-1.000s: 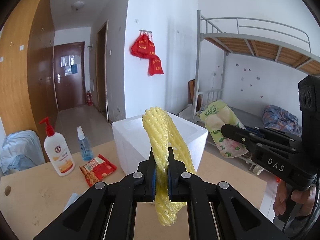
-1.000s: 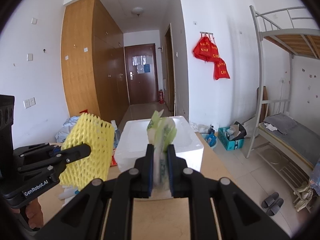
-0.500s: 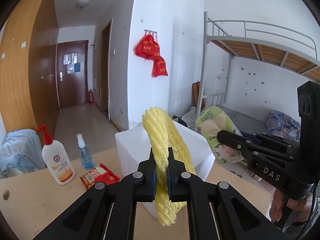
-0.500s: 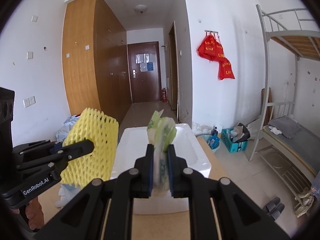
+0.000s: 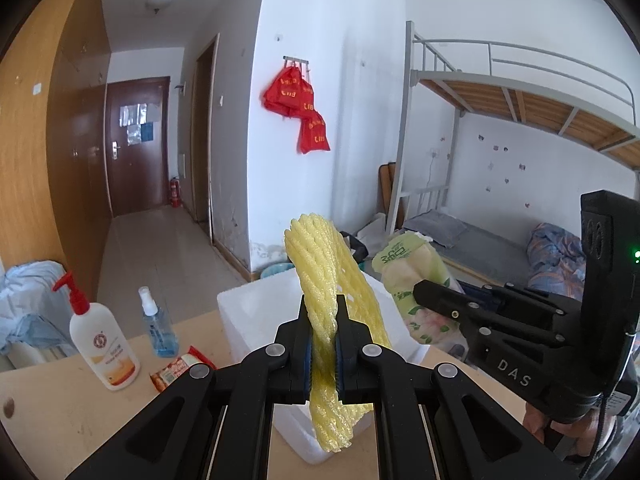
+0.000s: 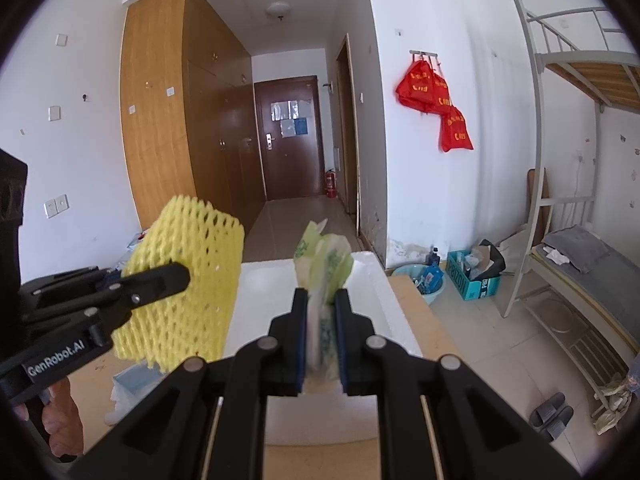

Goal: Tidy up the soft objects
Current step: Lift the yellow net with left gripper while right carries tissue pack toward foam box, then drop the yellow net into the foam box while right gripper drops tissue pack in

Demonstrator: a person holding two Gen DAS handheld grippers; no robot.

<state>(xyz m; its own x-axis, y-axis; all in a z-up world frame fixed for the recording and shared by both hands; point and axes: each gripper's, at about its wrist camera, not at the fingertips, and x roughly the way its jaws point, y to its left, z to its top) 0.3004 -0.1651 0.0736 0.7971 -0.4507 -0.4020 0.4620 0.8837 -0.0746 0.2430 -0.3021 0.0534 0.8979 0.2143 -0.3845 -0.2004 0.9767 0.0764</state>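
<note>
While the "GenRobot.AI" left tool [image 5: 323, 344] clamps yellow foam netting [image 5: 328, 300], the "DAS" right tool [image 6: 322, 336] pinches a green pack [image 6: 322, 268] — both aloft.

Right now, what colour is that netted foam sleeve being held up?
Yellow, with an open mesh pattern; the foam net sleeve shows best in the right wrist view.

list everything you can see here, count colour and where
foam net sleeve: 1, yellow, pinched in left claw
tissue pack: 1, green and white, pinched in right claw
foam box: 1, white, on table ahead of both claws
pump bottle: 1, white with red pump, table left
spray bottle: 1, blue, beside pump bottle
snack packet: 1, red, near box
bags: red, hung on wall
left claw: 1, black, shut
right claw: 1, black, shut
</note>
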